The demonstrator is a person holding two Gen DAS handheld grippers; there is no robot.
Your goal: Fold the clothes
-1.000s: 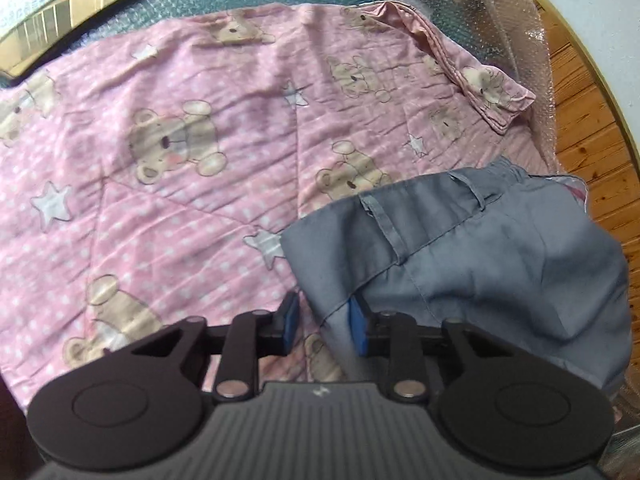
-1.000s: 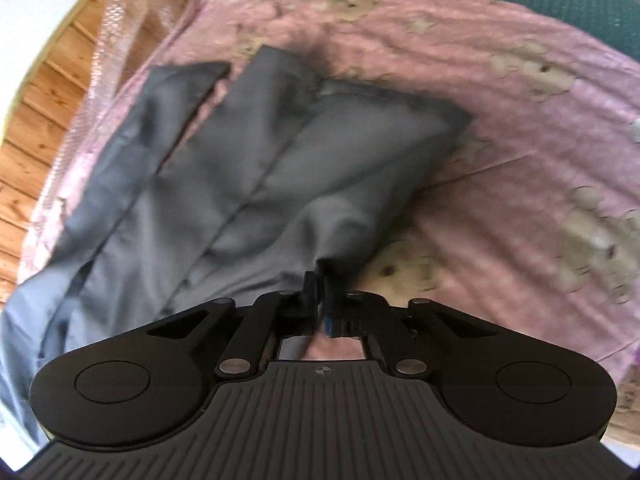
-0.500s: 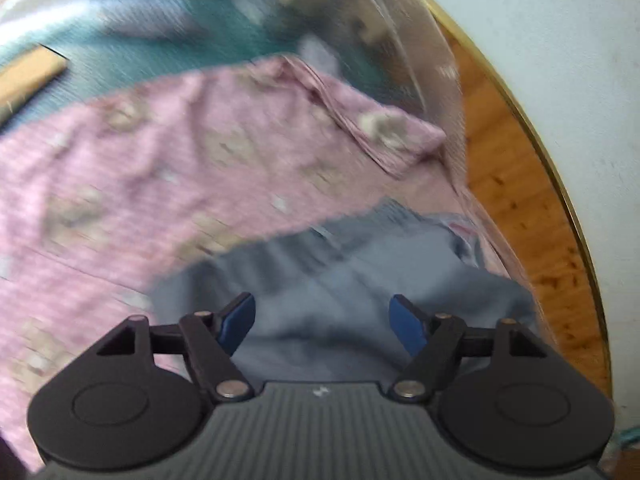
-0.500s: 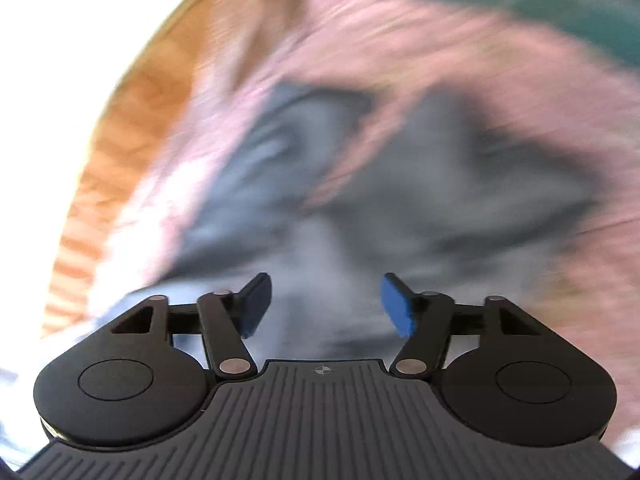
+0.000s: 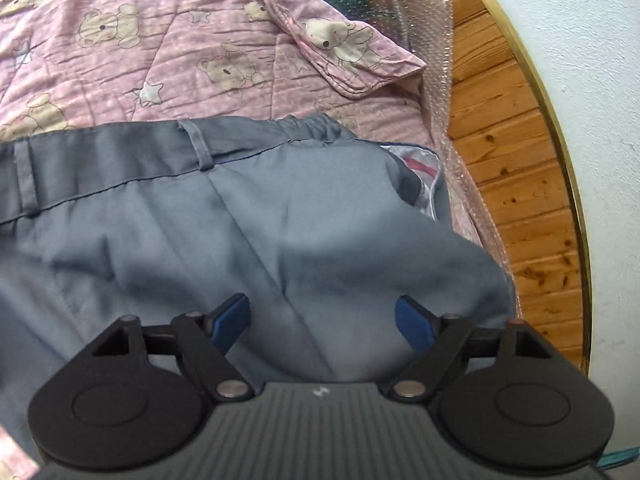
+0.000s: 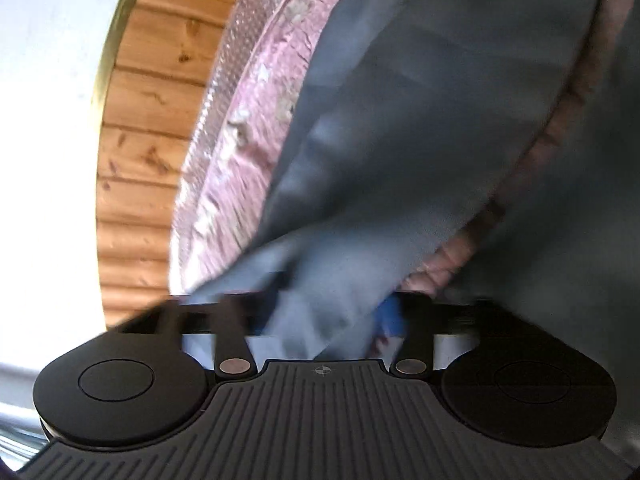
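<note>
A pink blanket printed with bears and stars covered most of what lay beneath the grey trousers, which served as the centre of the scene. The trousers lay spread on top of the blanket, their waistband running across the far edge with 2 belt loops showing, and an elastic gathered part at the waistband's right end. Just right of that end, a pocket lining with a red stripe showed at the trousers' side. A folded-over corner of the blanket lay beyond the trousers, to the far right. A sheet of bubble wrap ran along the blanket's right edge, and past it came wooden boards and a brass-coloured rim.

The left gripper hung over the seat of the trousers, its 2 blue pads spread wide apart with nothing between them.

In the right wrist view the trousers filled the frame in blur, with the blanket showing along their left edge. The right gripper was blurred too; its fingers stood apart with a fold of trouser cloth lying between them, not visibly pinched.
</note>
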